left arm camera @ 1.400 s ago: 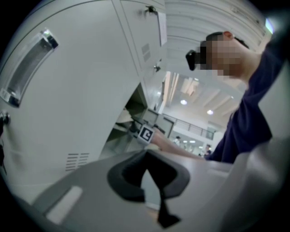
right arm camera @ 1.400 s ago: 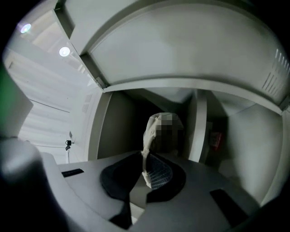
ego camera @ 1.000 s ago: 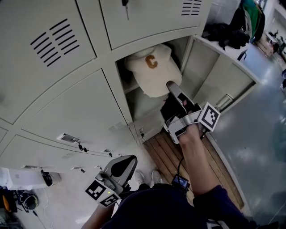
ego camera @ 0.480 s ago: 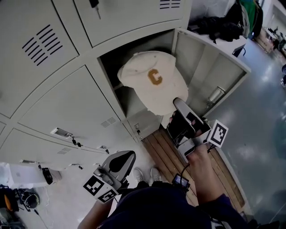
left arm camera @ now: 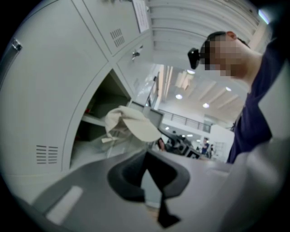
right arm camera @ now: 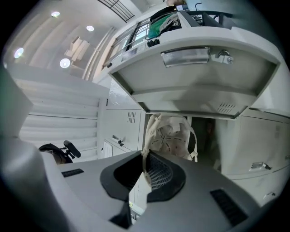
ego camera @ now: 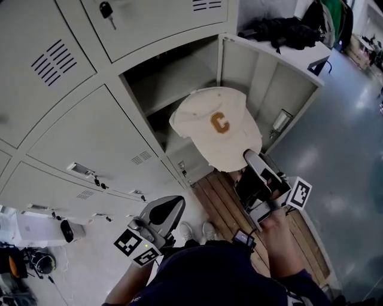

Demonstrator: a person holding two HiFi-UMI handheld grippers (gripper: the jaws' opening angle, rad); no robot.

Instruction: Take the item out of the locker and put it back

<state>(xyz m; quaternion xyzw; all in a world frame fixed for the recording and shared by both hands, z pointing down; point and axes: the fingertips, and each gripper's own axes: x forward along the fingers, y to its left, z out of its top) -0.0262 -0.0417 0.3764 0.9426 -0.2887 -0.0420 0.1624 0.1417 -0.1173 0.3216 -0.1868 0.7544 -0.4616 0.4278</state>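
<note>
Cream baseball cap [ego camera: 218, 128] with a brown "C" on the front, held up in the air by its brim just in front of the open locker compartment [ego camera: 173, 77]; it rests on no shelf. From the head view it overlaps the compartment's lower front edge, crown up and toward the locker, brim pointing down at the right gripper [ego camera: 250, 158]. Right gripper's jaws are clamped together on the brim edge. In the right gripper view the cap [right arm camera: 170, 136] shows its underside, with seam tape and back strap visible, and the brim runs down into the pinch of the right gripper [right arm camera: 145, 168]. The compartment's door [ego camera: 269, 77] stands swung open at the right side of the opening; a black bundle (bag or clothing, can't tell which) [ego camera: 281, 30] lies past its top edge. Inside, a bare shelf crosses the compartment. The left gripper [ego camera: 167, 209] hangs low, well apart from the cap and near the closed lower locker doors, its marker cube [ego camera: 134, 248] toward the person. In the left gripper view the jaws of the left gripper [left arm camera: 152, 181] are drawn together with nothing between them; the cap [left arm camera: 131, 124] shows beyond them at the mouth of the compartment. A key [ego camera: 106, 11] hangs in the closed door above the open one. Wooden slats [ego camera: 221, 203] lie on the floor at the locker's foot.
</note>
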